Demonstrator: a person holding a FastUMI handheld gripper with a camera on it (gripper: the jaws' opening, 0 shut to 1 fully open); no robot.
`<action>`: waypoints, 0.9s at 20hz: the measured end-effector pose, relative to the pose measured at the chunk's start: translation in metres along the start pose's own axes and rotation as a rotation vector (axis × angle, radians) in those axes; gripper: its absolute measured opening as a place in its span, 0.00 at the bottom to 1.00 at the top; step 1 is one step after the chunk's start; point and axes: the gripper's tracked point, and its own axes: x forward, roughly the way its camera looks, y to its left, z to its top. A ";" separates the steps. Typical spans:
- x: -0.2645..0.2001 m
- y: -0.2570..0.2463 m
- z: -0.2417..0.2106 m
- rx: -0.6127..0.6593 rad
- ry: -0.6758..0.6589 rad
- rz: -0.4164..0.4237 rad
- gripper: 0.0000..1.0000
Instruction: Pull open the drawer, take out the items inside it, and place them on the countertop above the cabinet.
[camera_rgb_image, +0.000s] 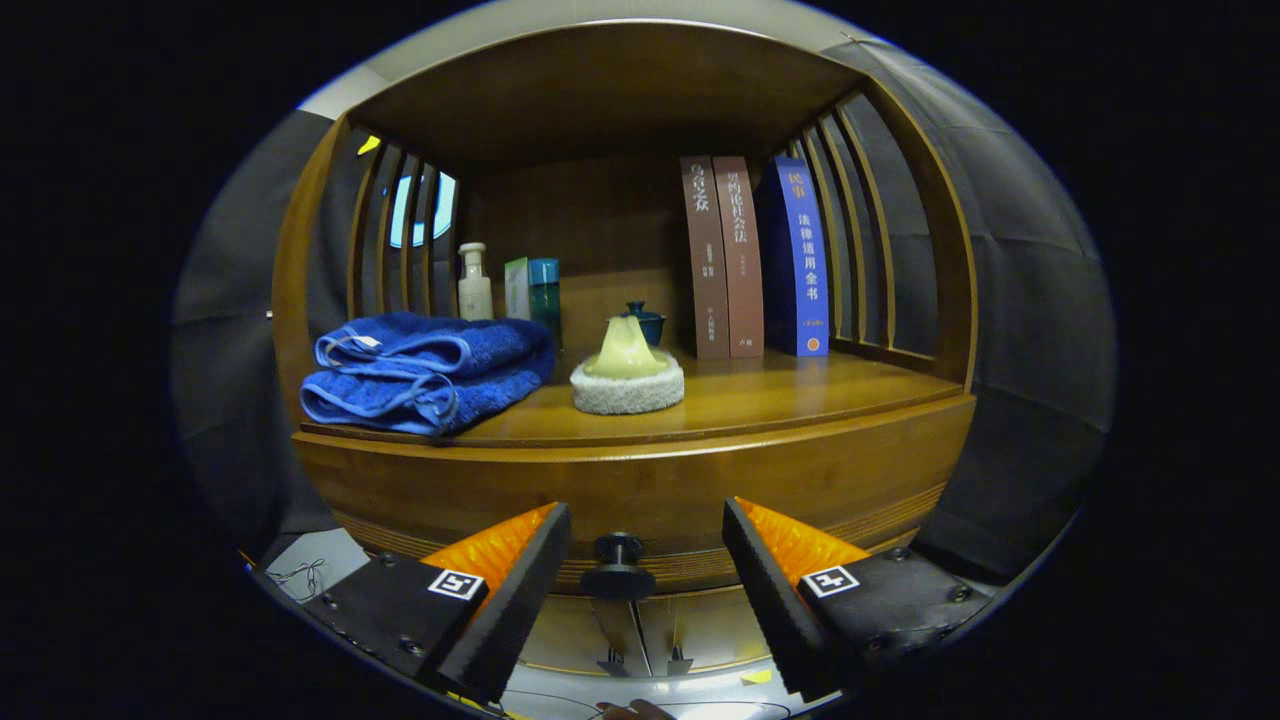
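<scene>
Hovering with its fingers spread wide, the gripper (647, 560) straddled the small dark round knob (618, 565) of the brown wooden drawer (640, 490), touching nothing. The drawer sat flush under the countertop (800, 395), long axis side to side, knob pointing straight out. Above the knob lay folded blue towels (425, 370).

Cabinet (640, 480) & counter (800, 395) look like smooth shiny wood w/ light bouncing off; drawer knob (618, 566), sitting between the tool's (646, 570) wide-apart fingers, is dark & matt, prob. plastic or metal. Blue towel (425, 370) is soft fuzzy cloth. Round pad (627, 385) has a rough woolly edge & a smooth glossy top.
</scene>
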 end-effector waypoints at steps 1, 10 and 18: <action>-0.008 -0.001 0.007 -0.008 -0.007 -0.007 0.99; -0.092 0.004 0.122 -0.019 -0.159 0.000 0.99; -0.175 0.008 0.182 -0.038 -0.232 0.030 0.99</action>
